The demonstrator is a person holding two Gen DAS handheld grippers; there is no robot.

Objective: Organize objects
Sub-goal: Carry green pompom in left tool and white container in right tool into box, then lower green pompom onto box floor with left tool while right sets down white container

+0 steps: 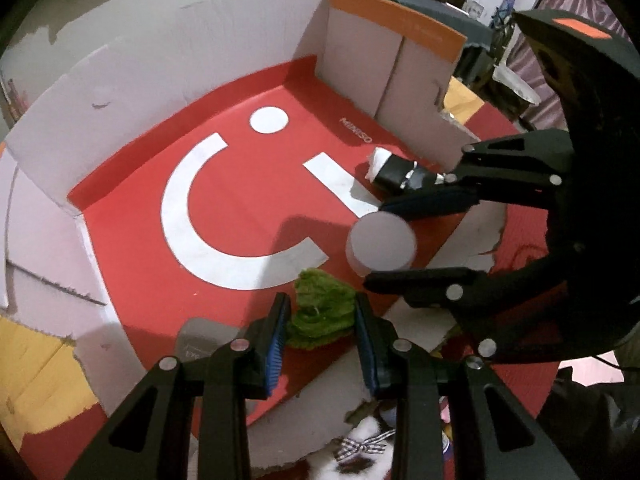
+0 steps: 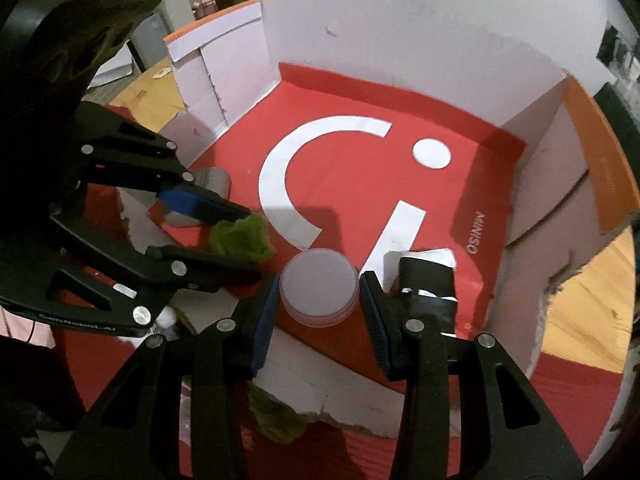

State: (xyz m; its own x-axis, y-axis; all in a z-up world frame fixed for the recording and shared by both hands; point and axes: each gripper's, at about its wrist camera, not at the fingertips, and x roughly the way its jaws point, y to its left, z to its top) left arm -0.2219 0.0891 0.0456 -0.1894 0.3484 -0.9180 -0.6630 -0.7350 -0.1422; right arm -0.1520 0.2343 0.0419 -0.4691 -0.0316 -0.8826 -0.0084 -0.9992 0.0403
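Note:
A low cardboard box (image 1: 120, 92) with a red floor (image 1: 248, 184) holds the items; it also shows in the right wrist view (image 2: 360, 40). My left gripper (image 1: 322, 314) is shut on a green fuzzy cloth (image 1: 322, 308), also seen in the right wrist view (image 2: 244, 236). My right gripper (image 2: 320, 296) is shut on a round pale lidded jar (image 2: 319, 286), held just above the box floor; the jar shows in the left wrist view (image 1: 382, 246). A black-and-white wrapped item (image 2: 428, 276) lies on the floor right of the jar.
A grey flat object (image 2: 212, 184) lies near the box's left edge. A white plush toy with a checked bow (image 1: 360, 448) lies outside the box in front. More green cloth (image 2: 276, 416) lies on the red mat (image 2: 560, 412) below. Wooden table (image 2: 588, 280) lies beyond.

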